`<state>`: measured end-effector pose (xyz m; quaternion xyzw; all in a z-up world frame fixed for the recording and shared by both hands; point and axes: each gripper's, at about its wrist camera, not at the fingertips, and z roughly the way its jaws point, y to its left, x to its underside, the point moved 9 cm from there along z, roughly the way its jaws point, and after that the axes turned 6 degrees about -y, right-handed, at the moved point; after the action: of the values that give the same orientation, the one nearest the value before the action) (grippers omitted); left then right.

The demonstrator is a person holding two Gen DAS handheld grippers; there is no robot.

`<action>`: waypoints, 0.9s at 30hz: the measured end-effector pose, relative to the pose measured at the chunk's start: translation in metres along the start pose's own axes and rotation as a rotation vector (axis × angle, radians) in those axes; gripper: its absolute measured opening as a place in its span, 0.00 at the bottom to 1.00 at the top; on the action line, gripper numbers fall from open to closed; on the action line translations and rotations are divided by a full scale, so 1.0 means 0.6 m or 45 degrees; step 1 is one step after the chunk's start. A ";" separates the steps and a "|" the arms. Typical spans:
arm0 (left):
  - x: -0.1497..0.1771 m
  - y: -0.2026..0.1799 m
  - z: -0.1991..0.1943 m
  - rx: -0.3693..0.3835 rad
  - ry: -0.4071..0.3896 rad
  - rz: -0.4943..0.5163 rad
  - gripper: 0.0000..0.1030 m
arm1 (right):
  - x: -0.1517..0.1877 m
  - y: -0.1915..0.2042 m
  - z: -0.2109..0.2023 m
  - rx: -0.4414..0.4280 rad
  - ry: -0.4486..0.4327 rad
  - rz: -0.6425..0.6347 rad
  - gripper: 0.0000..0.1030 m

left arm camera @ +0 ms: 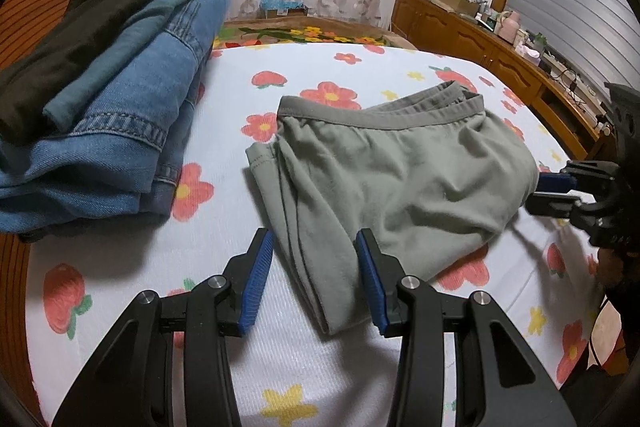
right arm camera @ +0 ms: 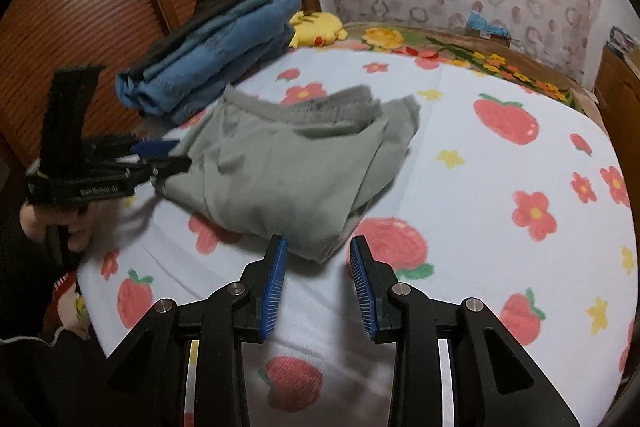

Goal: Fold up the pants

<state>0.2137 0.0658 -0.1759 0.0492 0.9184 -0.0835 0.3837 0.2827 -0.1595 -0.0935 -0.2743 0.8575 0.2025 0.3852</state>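
Two grippers: I see both sets of jaws spread, nothing pinched.
Pants (left arm camera: 384,179): grey, folded into a bundle, lying on the flowered bed sheet (left arm camera: 280,359).
Left gripper (left arm camera: 316,279): folded edge lies between its jaws, no contact I can confirm.
Right gripper (right arm camera: 318,283): bundle corner just ahead of its jaws.
Folded stack (left arm camera: 108,75): jeans and dark clothes, beside pants.

Soft, even indoor light; faint shadows under the pants (left arm camera: 384,179); right view motion-blurred; dark, bowed fisheye edges.
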 end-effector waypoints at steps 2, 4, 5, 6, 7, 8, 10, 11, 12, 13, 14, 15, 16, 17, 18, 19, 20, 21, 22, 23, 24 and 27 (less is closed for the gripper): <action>0.000 0.000 0.000 -0.001 -0.002 0.001 0.43 | -0.003 0.001 0.005 0.001 -0.001 -0.013 0.33; 0.000 -0.001 0.000 -0.005 -0.003 0.004 0.43 | -0.008 0.006 0.008 0.007 -0.015 -0.029 0.33; 0.001 0.000 0.001 -0.006 -0.003 0.006 0.43 | -0.011 0.008 0.006 0.007 -0.027 -0.036 0.33; 0.000 0.000 0.002 -0.006 -0.003 0.005 0.43 | -0.013 0.008 0.003 0.002 -0.039 -0.037 0.28; 0.000 0.000 0.002 -0.010 -0.003 0.007 0.43 | -0.016 0.010 -0.001 -0.011 -0.052 -0.034 0.21; -0.002 0.000 0.004 -0.012 -0.003 0.009 0.43 | -0.015 0.013 -0.003 -0.030 -0.056 -0.035 0.13; -0.002 -0.001 0.005 -0.018 -0.003 0.013 0.43 | -0.015 0.017 -0.011 -0.047 -0.070 -0.039 0.07; -0.002 -0.001 0.006 -0.020 -0.003 0.014 0.43 | -0.011 0.019 -0.016 -0.058 -0.074 -0.036 0.06; -0.002 -0.001 0.006 -0.021 -0.003 0.015 0.43 | -0.011 0.018 -0.023 -0.060 -0.084 -0.030 0.05; -0.002 -0.001 0.006 -0.022 -0.003 0.016 0.43 | -0.013 0.018 -0.030 -0.056 -0.094 -0.022 0.05; -0.002 -0.002 0.006 -0.023 -0.003 0.016 0.43 | -0.013 0.017 -0.038 -0.061 -0.098 -0.012 0.05; -0.002 -0.001 0.006 -0.022 -0.003 0.016 0.43 | -0.012 0.017 -0.046 -0.063 -0.102 -0.011 0.05; -0.002 -0.002 0.006 -0.021 -0.003 0.015 0.43 | -0.011 0.018 -0.054 -0.056 -0.107 -0.016 0.04; -0.002 -0.001 0.006 -0.020 -0.004 0.014 0.43 | -0.009 0.017 -0.060 -0.042 -0.107 -0.026 0.04; -0.002 -0.001 0.006 -0.019 -0.004 0.013 0.43 | -0.007 0.015 -0.064 -0.027 -0.103 -0.029 0.04; -0.002 -0.001 0.006 -0.020 -0.004 0.014 0.43 | -0.004 0.013 -0.065 -0.017 -0.093 -0.027 0.04; -0.002 -0.001 0.007 -0.020 -0.004 0.014 0.43 | 0.000 0.010 -0.065 -0.010 -0.080 -0.022 0.04; -0.003 0.000 0.007 -0.018 -0.004 0.014 0.43 | 0.004 0.006 -0.063 0.000 -0.073 -0.009 0.04; -0.002 -0.001 0.006 -0.020 -0.004 0.013 0.43 | 0.006 0.004 -0.061 0.002 -0.063 0.006 0.02; -0.002 -0.001 0.006 -0.020 -0.004 0.013 0.43 | 0.009 -0.002 -0.060 0.023 -0.055 0.017 0.01; -0.002 -0.001 0.006 -0.017 -0.005 0.011 0.43 | 0.011 -0.008 -0.059 0.044 -0.047 0.029 0.01; -0.002 -0.001 0.006 -0.018 -0.005 0.012 0.43 | 0.012 -0.018 -0.067 0.066 -0.052 0.051 0.01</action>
<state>0.2173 0.0644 -0.1775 0.0505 0.9180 -0.0753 0.3861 0.2633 -0.1922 -0.0755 -0.2429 0.8597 0.1935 0.4055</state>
